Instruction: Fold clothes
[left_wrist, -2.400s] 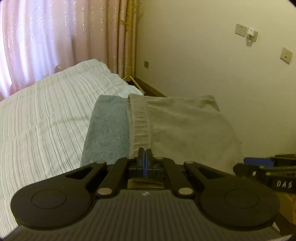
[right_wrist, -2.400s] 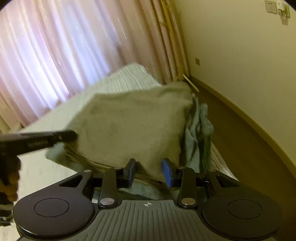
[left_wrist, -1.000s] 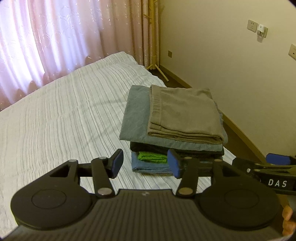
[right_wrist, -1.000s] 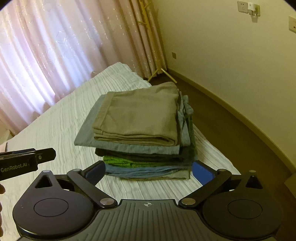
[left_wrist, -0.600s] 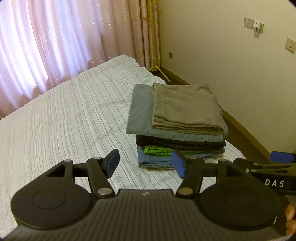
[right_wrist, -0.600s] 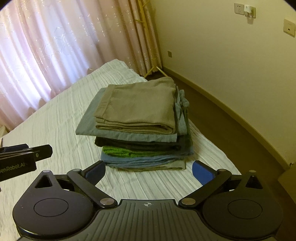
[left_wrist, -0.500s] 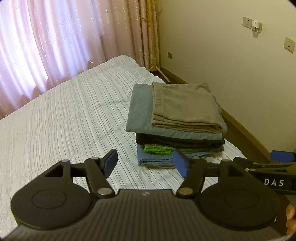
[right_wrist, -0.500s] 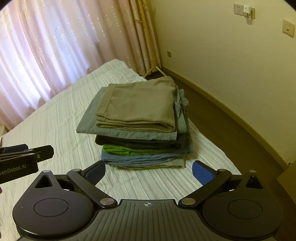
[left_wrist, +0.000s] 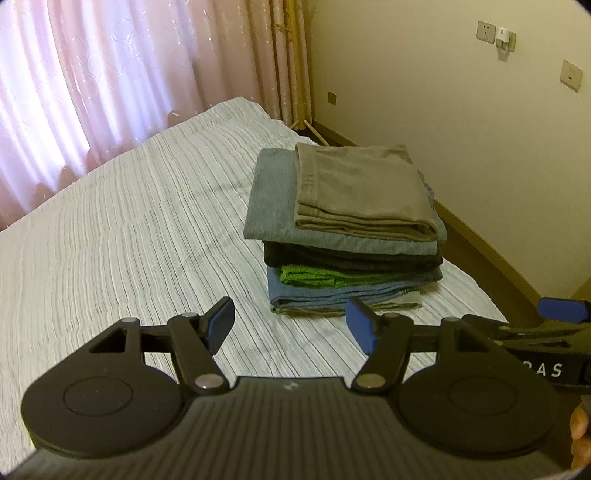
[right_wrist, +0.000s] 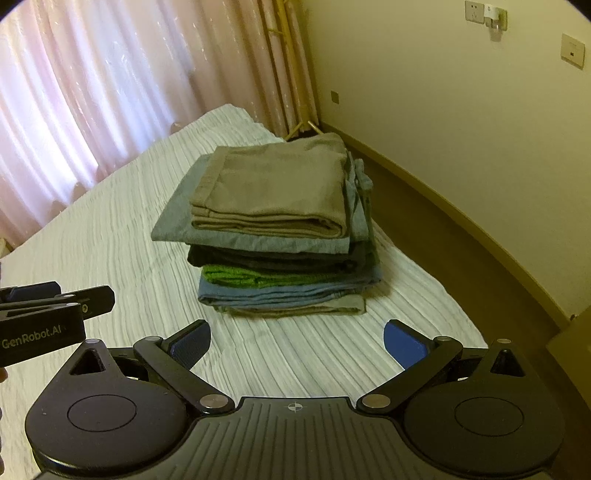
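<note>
Both grippers, left gripper (left_wrist: 290, 325) and right gripper (right_wrist: 295, 343), gaping wide, empty, hovering near stack (left_wrist: 347, 229); likely seeking another garment.

Soft matt cloth stack (left_wrist: 347, 229) on a ribbed woven bedspread (left_wrist: 129, 229); sheer glossy curtains (left_wrist: 110, 74).

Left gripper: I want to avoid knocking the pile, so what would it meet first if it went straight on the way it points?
Probably the stack of folded clothes, near its lower layers. The open left gripper aims there, with only bare bed cover between; depth is unclear.
</note>
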